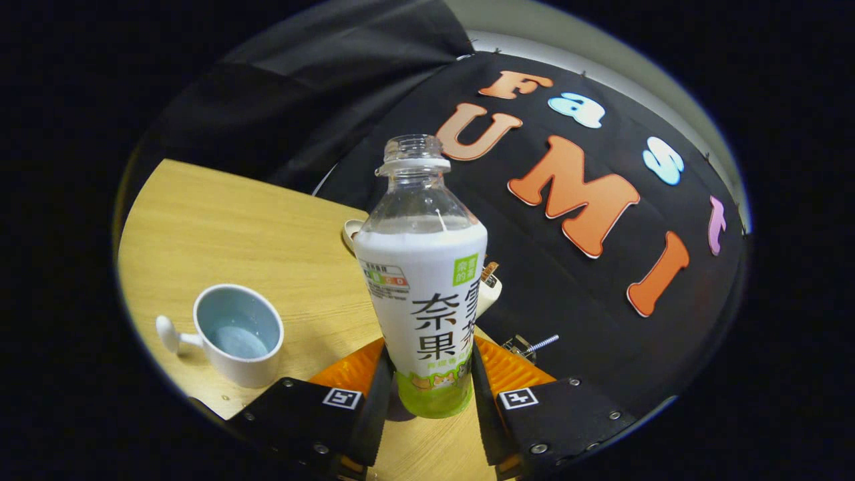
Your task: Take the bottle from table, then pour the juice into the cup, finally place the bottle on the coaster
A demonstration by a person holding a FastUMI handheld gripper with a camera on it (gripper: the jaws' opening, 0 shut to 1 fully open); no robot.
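Gripper (431, 394) fingers stand one on each side of the single bottle (425, 294), both pressed against its lower part, so the bottle is pinched between them. One bottle is in sight: a clear plastic one with its cap off, the open threaded neck on top, and a white label wrapped around its body with a green band at the base. It stands upright, its base at or just above the wooden desk (267, 227); whether it touches the surface cannot be told.

One cup (238, 334) sits on the desk near the desk's near edge, to the left of the left finger and apart from the bottle. It is white outside, pale blue inside, with one handle pointing away from the bottle toward the desk's left edge; whether liquid lies in its bottom cannot be told.

Behind the bottle, by the desk's far edge, parts of pale objects (352, 232) peek out on both sides of it, too hidden to name. One small metal clamp with a screw (531, 346) shows at the desk's right edge, just beyond the right finger.
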